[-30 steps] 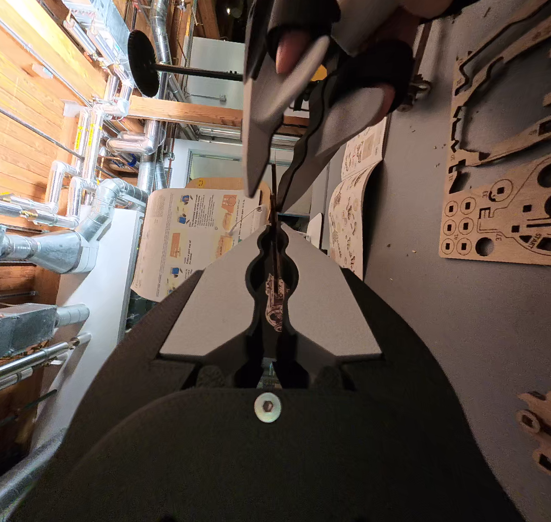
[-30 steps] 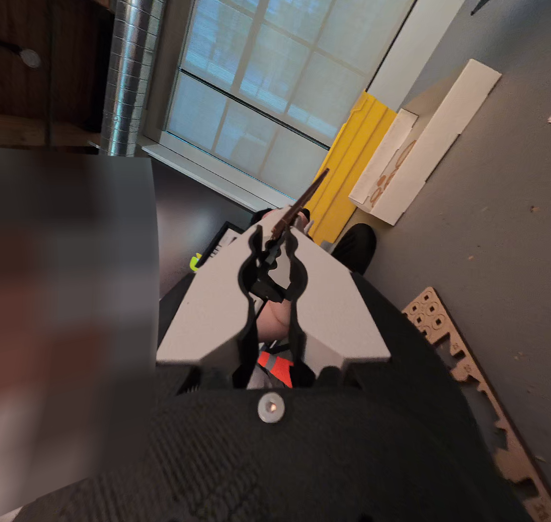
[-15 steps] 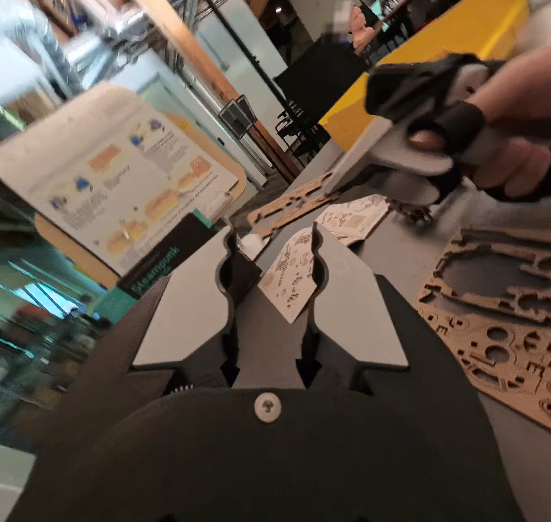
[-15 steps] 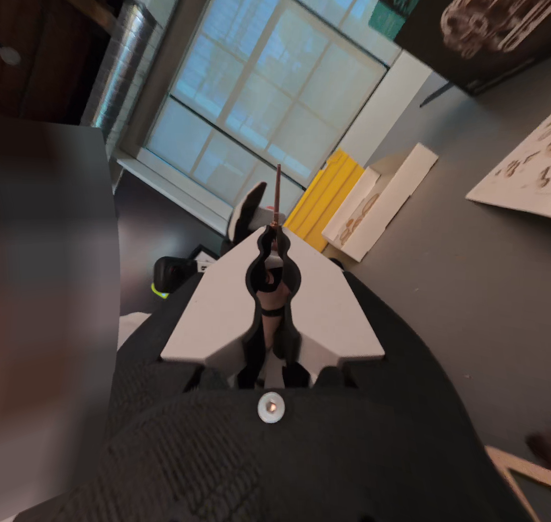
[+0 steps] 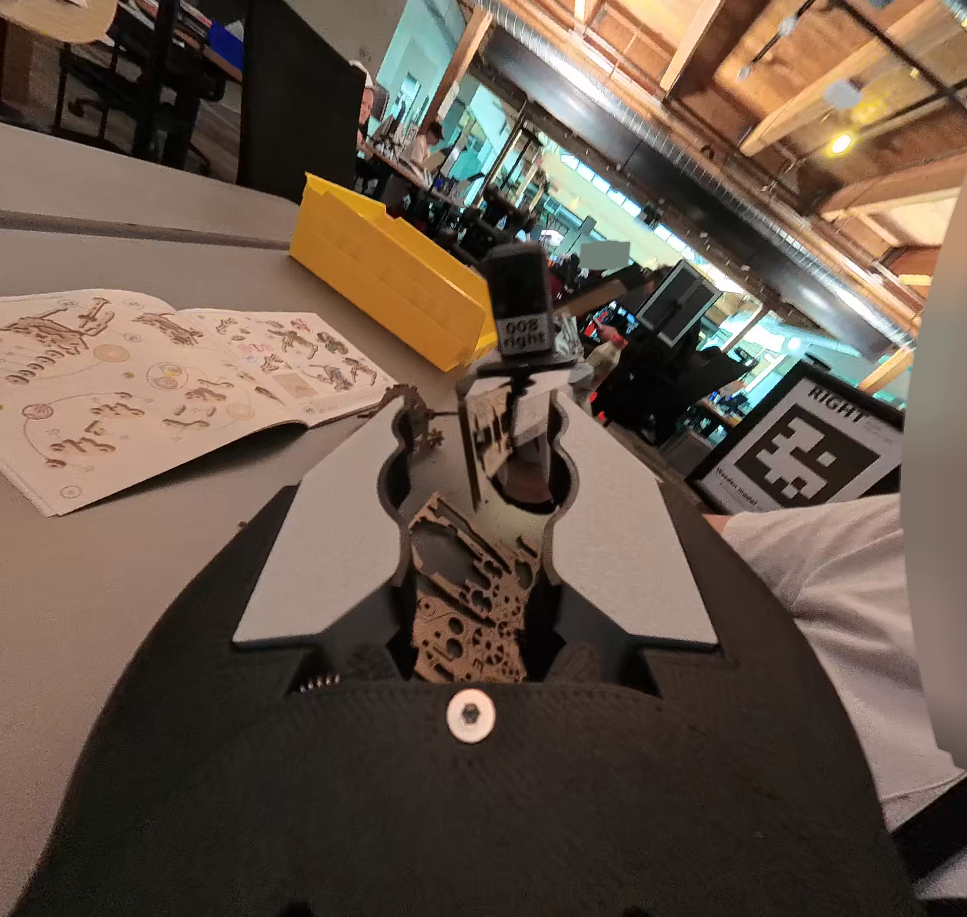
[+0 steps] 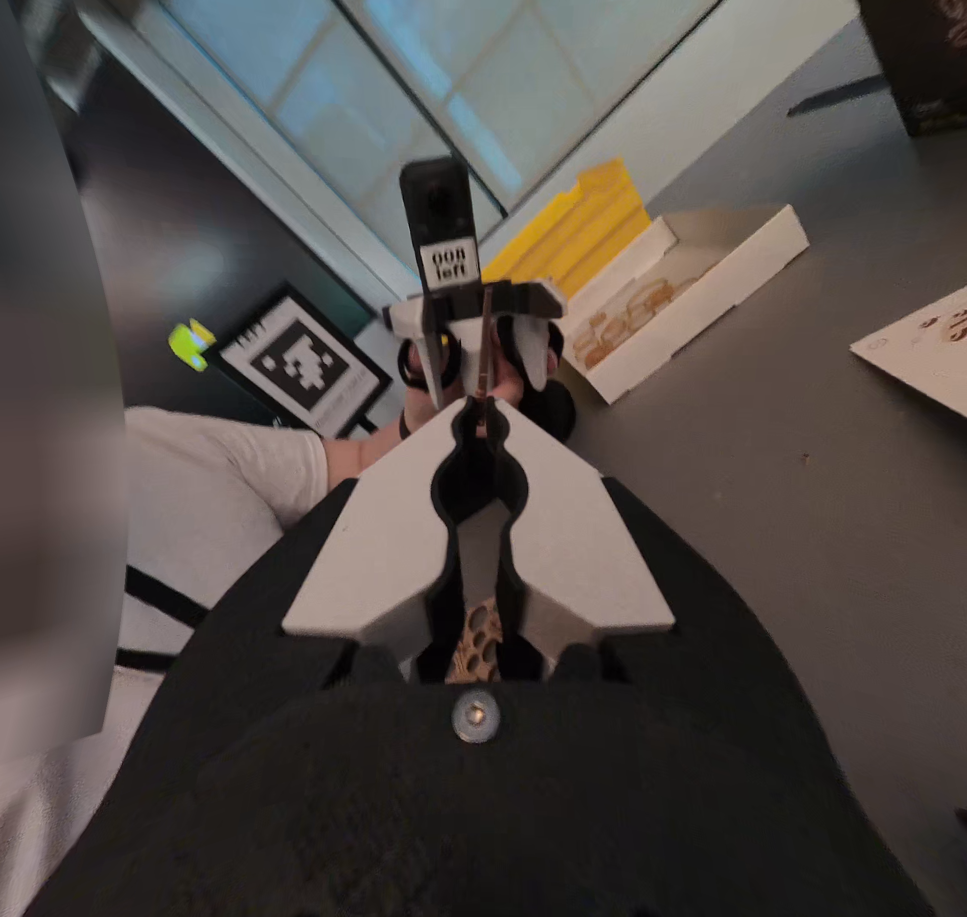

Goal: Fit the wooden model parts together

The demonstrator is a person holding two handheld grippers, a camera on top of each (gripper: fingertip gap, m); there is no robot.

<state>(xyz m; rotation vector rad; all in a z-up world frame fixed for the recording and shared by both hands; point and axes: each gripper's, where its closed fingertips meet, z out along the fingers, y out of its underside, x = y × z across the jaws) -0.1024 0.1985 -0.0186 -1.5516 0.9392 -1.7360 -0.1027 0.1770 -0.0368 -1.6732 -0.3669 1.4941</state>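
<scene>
We are clamping the right gripper on a thin wooden part, edge-on toward the left gripper, which is gaping empty, probably for a handover. Punched wooden sheet is lying on the table beneath; instruction booklet is lying open nearby.

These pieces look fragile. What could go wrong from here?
The right gripper pinches the thin wooden part by one end only, so it may twist or snap when pushed. The left gripper is open and empty, so nothing braces that part; closing on it off-centre could knock it loose.
</scene>
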